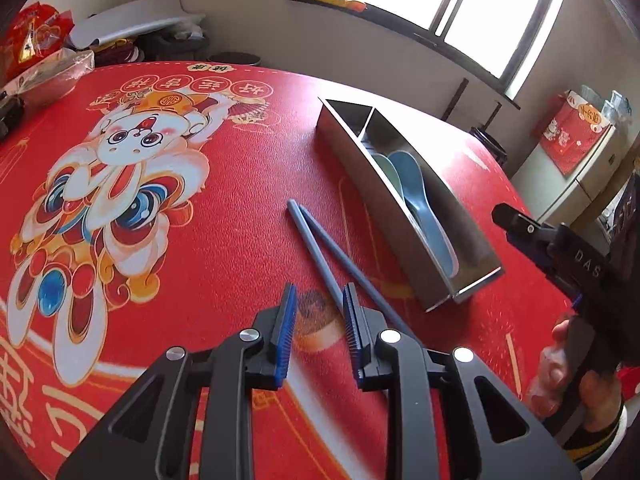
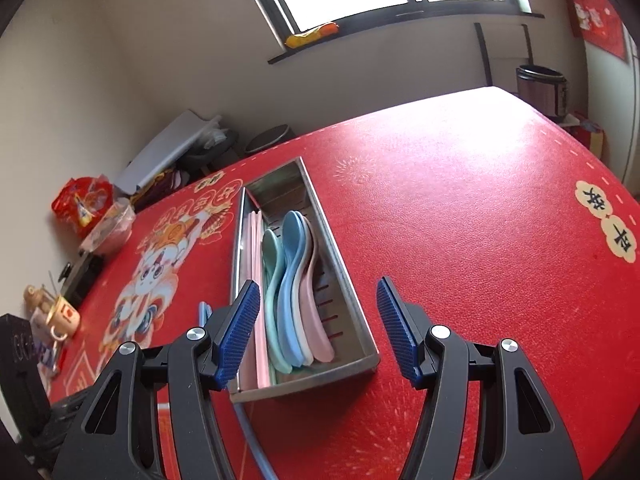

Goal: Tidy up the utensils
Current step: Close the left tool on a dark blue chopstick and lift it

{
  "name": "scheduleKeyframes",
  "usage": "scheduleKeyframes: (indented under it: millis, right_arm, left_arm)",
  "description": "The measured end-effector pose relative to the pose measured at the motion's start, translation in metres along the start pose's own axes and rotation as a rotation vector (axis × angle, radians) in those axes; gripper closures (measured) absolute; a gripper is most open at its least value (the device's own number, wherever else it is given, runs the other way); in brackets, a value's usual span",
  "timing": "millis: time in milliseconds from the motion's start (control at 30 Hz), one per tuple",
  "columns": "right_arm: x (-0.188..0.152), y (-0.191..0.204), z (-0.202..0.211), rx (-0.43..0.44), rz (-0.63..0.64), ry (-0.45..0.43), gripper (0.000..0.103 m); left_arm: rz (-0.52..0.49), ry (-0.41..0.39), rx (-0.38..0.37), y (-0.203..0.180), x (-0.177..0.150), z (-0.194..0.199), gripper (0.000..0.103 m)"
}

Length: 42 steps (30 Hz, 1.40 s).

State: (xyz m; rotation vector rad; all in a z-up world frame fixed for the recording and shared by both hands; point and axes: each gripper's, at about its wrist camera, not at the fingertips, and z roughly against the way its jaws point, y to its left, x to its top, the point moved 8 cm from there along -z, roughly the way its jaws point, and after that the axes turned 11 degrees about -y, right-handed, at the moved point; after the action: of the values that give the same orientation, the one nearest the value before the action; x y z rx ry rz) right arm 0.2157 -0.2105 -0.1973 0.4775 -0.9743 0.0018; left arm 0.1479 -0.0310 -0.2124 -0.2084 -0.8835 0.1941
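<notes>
While both tools hover over the red printed tablecloth (image 1: 224, 216) | left gripper (image 1: 320, 300) parted, empty, above two grey-blue chopsticks (image 1: 316, 248) lying beside the steel divided tray (image 2: 352, 300) | right gripper (image 2: 316, 312) spread, empty | pastel spoons (image 2: 288, 280) inside the tray.

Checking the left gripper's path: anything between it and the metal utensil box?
Only the pair of grey-blue chopsticks on the red tablecloth lies between the left gripper and the metal utensil box, per the left wrist view.

A red printed table cover (image 1: 248, 184) bears a metal tray (image 2: 352, 292) and, just beside it, two blue chopsticks (image 1: 320, 248); bags (image 1: 36, 36) and a mug (image 2: 64, 320) crowd one edge.
</notes>
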Motion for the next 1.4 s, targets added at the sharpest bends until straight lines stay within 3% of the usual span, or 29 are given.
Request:
scheduleKeyframes:
  millis: [300,833,1033,1400]
  right_arm:
    - [-0.020,-0.008,0.021,-0.065,0.005,-0.029,0.044]
    - [-0.020,-0.028,0.018,-0.027,-0.085,-0.032,0.044]
    - [-0.024,-0.028,0.018,-0.001,-0.109,0.000,0.044]
    - [-0.031,-0.020,0.019,0.023,-0.097,0.024,0.044]
  left_arm:
    - [-0.022,0.018,0.010,-0.011,-0.008,-0.024,0.078]
    - [-0.147,0.019,0.115,-0.019,-0.006,-0.048,0.078]
    - [-0.194,0.055,0.083,-0.002,-0.008,-0.040,0.093]
    - [-0.220,0.043,0.098,0.038,-0.018,-0.011,0.096]
